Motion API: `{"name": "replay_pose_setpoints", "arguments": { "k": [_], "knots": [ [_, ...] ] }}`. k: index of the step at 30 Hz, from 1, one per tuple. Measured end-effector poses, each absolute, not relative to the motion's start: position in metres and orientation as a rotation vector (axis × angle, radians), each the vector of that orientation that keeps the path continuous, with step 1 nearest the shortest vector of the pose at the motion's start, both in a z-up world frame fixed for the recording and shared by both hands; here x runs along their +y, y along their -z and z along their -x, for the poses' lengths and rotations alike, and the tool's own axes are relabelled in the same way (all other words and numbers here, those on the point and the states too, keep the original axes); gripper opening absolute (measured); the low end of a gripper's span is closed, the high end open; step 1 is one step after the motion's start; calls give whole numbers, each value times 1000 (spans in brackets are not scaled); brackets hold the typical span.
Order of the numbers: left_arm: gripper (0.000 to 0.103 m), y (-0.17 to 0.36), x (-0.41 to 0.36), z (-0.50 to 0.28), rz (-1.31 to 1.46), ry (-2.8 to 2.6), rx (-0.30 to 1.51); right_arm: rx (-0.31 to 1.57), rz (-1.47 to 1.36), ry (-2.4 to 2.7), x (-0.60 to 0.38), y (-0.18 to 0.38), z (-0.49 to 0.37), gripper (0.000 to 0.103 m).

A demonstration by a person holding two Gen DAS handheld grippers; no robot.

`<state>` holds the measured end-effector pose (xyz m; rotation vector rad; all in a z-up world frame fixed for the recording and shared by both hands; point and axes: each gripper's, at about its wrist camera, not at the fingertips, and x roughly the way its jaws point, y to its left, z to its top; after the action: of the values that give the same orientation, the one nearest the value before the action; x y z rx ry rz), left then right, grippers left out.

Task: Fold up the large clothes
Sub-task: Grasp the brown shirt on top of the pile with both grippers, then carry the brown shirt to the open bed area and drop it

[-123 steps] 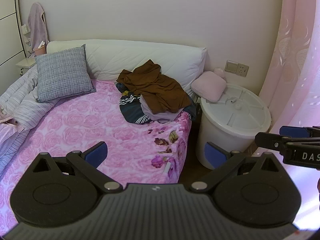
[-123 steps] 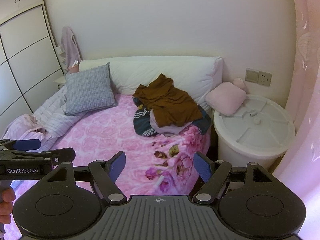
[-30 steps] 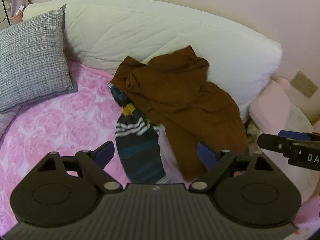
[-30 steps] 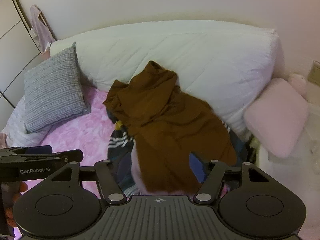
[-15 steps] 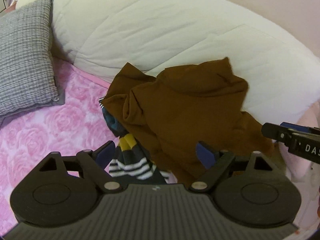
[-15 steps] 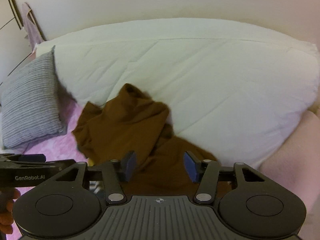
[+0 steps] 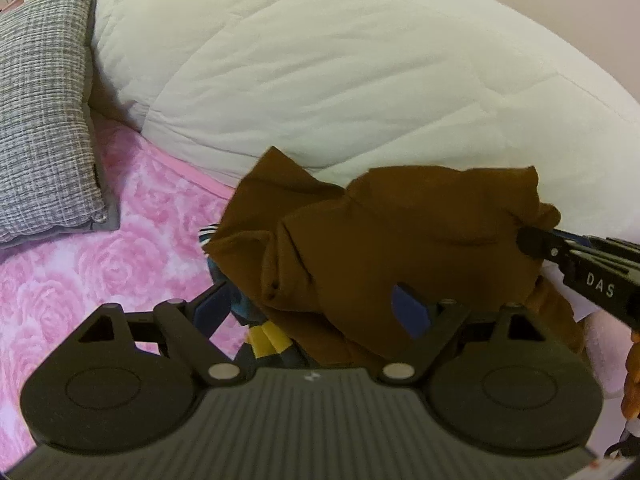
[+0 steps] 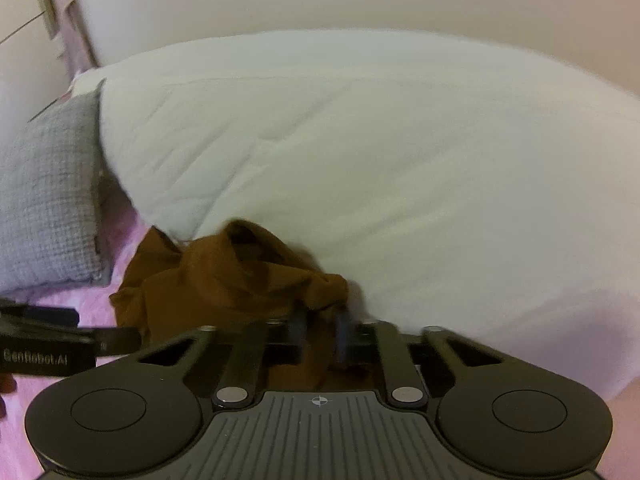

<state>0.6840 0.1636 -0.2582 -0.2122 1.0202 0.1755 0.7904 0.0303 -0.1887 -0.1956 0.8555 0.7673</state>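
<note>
on the pink bed (image 7: 132, 216), against the big white pillow (image 7: 320, 80), lies the brown top (image 7: 400, 240) over a striped cloth (image 7: 268, 336). right gripper (image 8: 320, 336) has just closed, fingers pinching the brown top's edge. left gripper (image 7: 312, 308) hangs over the top, fingers spread. a grey pillow (image 7: 44, 100) sits just beside.

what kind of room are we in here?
Most likely a bedroom: a bed with a pink rose-print bedspread, a big white quilted bolster along the head, and a grey checked pillow. A brown garment lies on a clothes pile.
</note>
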Motion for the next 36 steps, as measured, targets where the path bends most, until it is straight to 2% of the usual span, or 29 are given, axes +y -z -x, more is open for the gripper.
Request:
{"name": "replay_pose_setpoints", "arguments": {
  "k": [8,15,23,33,35,36],
  "knots": [
    [79,224,186,-626,294,-224,980,713,181,-971,19,113,-723,2],
    [79,163,181,-532,438,-570,880,605,167,-1186,8,39,-639,2],
    [79,88,152,-360,474,-769,714,456,113,-1421,-3,-39,-512,1],
    [79,7,90,-97,531,-1110,528,251,-77,-1723,-13,-144,-318,1],
    [79,-3,71,-46,534,-1192,515,277,-94,-1812,-5,-152,-278,3],
    [80,-6,64,-23,536,-1227,511,290,-52,-1871,2,-153,-254,9]
  ]
}}
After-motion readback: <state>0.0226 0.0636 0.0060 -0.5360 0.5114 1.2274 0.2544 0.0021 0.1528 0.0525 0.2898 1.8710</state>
